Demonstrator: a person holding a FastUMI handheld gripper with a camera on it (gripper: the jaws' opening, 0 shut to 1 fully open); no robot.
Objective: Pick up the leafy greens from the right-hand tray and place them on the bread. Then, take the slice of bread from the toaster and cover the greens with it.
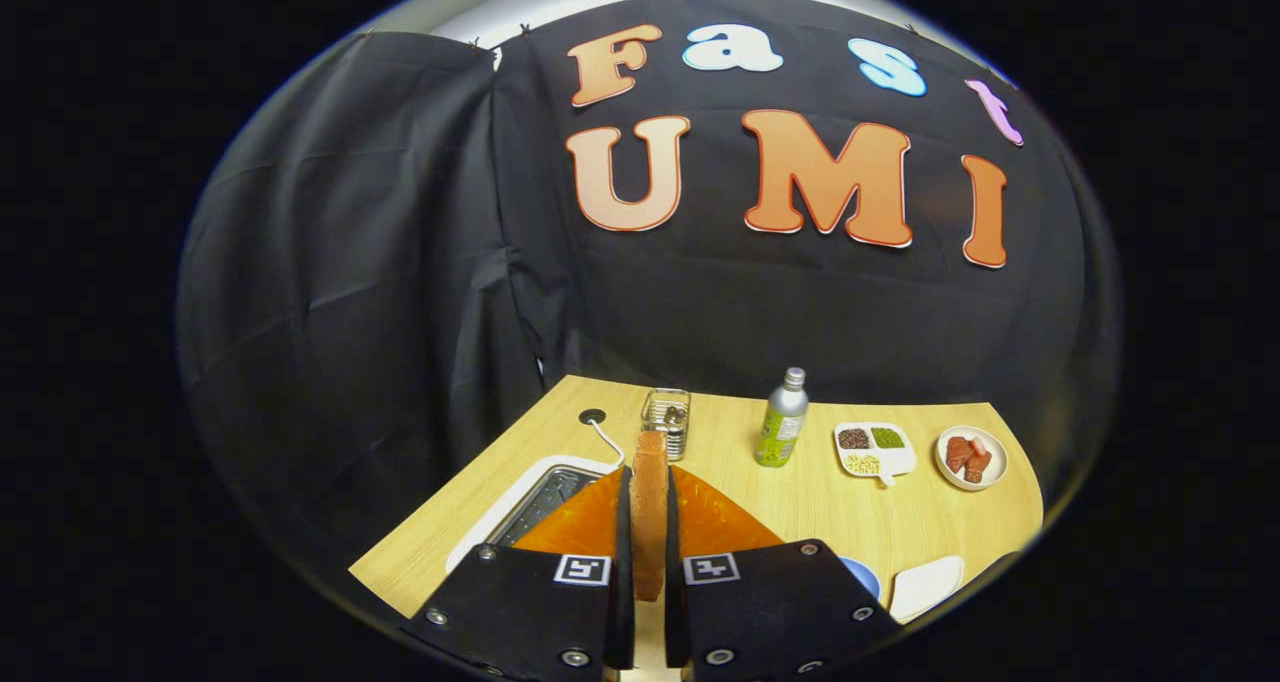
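A light wooden table stands against black cloth walls (creased, hanging loose).

A staged kitchen corner inside a recording booth. Black cloth hangs as the back and side walls, pinned along the top, with a pale ceiling above it. A light wooden table stands in front of it, set like a kitchen counter: a toaster at 11 o'clock of the fingers, its cord running to a hole in the top, a glass jar at 12, a bottle at 1, a sectioned tray and a small plate at 2.
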